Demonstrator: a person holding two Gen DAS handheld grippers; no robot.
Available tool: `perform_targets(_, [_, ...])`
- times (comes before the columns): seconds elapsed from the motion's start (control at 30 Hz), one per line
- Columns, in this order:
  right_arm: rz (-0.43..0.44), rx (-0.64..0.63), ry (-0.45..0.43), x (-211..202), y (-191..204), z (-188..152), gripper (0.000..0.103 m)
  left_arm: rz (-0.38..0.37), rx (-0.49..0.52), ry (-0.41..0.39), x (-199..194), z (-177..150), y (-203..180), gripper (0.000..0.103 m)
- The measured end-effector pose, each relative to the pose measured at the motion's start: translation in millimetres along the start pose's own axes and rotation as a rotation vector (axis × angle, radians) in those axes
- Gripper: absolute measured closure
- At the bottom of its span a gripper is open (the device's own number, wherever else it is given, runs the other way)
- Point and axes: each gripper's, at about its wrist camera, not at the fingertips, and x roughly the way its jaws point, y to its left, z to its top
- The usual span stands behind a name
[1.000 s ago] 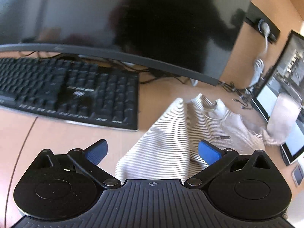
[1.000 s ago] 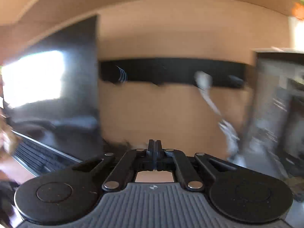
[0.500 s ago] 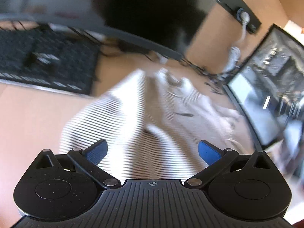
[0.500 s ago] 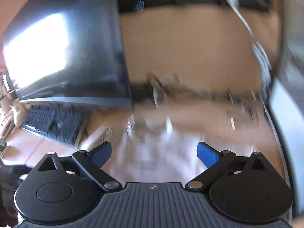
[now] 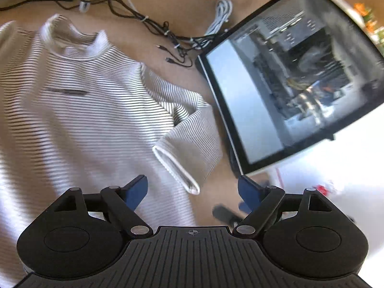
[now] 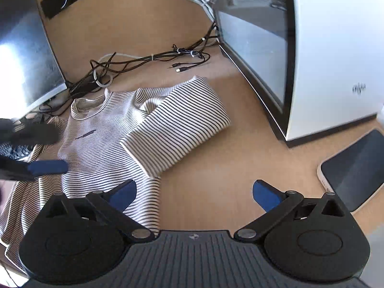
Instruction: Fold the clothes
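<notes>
Both the left gripper (image 5: 192, 192) and the right gripper (image 6: 194, 192) hang released, jaws spread, holding nothing. Just beyond lies the striped sweater (image 6: 100, 134) on the wooden desk (image 6: 211, 192), one sleeve (image 6: 177, 122) folded toward 2 o'clock. A phone (image 6: 352, 170) lies at 3 o'clock, tangled cables (image 6: 144, 60) at 12.

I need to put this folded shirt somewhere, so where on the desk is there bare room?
Bare desk lies between the striped shirt's folded sleeve, the computer case and the phone. It is crowded behind the collar, where the cable tangle sprawls toward the monitor.
</notes>
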Motion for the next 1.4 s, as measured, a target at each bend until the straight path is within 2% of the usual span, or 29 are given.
perform_targets(0.13, [0.058, 0.013, 0.010, 3.3, -17.2, -4.8, 0.000, 0.165, 0.082, -0.017, 43.6, 12.5, -20.7, 0.016])
perform_targets(0.27, [0.119, -0.011, 0.027, 3.5, -28.4, -8.1, 0.000, 0.285, 0.129, -0.029, 72.2, 14.7, -32.9, 0.021])
perform_targets(0.37, [0.148, -0.008, 0.023, 2.2, -33.0, -8.6, 0.000, 0.374, 0.184, -0.043, 84.4, 10.8, -42.6, 0.032])
perform_targets(0.43, [0.166, 0.000, 0.021, 1.0, -36.1, -8.9, 0.000, 0.430, 0.227, -0.047, 90.5, 7.8, -49.5, 0.051])
perform_targets(0.47, [0.175, 0.004, 0.019, 0.3, -37.6, -9.0, 0.000, 0.456, 0.251, -0.046, 92.4, 6.1, -53.2, 0.054])
perform_targets(0.53, [0.190, 0.019, 0.021, -0.4, -40.0, -8.9, 0.000, 0.466, 0.262, -0.044, 91.5, 3.8, -57.9, 0.069])
perform_targets(0.57, [0.190, 0.031, 0.028, 0.0, -39.9, -7.8, 0.000, 0.453, 0.268, -0.048, 88.3, 3.7, -60.0, 0.072])
perform_targets(0.6, [0.188, 0.039, 0.035, 1.0, -39.7, -6.5, 0.000, 0.440, 0.275, -0.053, 84.8, 3.7, -62.0, 0.081])
perform_targets(0.67, [0.176, 0.030, 0.053, 1.9, -37.8, -4.2, 0.000, 0.408, 0.283, -0.069, 76.1, 6.1, -65.6, 0.084])
perform_targets(0.73, [0.175, 0.000, 0.069, 5.0, -33.4, -1.9, 0.000, 0.368, 0.285, -0.094, 65.3, 11.5, -68.6, 0.092])
perform_targets(0.87, [0.143, -0.010, 0.062, 6.9, -24.9, -2.0, 0.000, 0.340, 0.300, -0.206, 31.2, 33.2, -69.1, 0.093])
perform_targets(0.97, [0.101, -0.017, 0.061, 7.8, -16.9, -2.8, 0.000, 0.375, 0.306, -0.305, -7.4, 57.6, -55.1, 0.093])
perform_targets(1.2, [-0.019, -0.158, 0.072, 14.1, 18.2, -12.8, 0.000, 0.519, 0.262, -0.340, -40.5, 103.6, 23.2, 0.093])
perform_targets(1.3, [-0.036, -0.176, 0.090, 17.3, 27.5, -10.7, 0.000, 0.580, 0.258, -0.320, -39.0, 103.1, 52.9, 0.093])
perform_targets(1.4, [-0.039, -0.171, 0.109, 19.1, 31.4, -5.5, 0.000, 0.580, 0.252, -0.294, -36.6, 96.1, 70.6, 0.093])
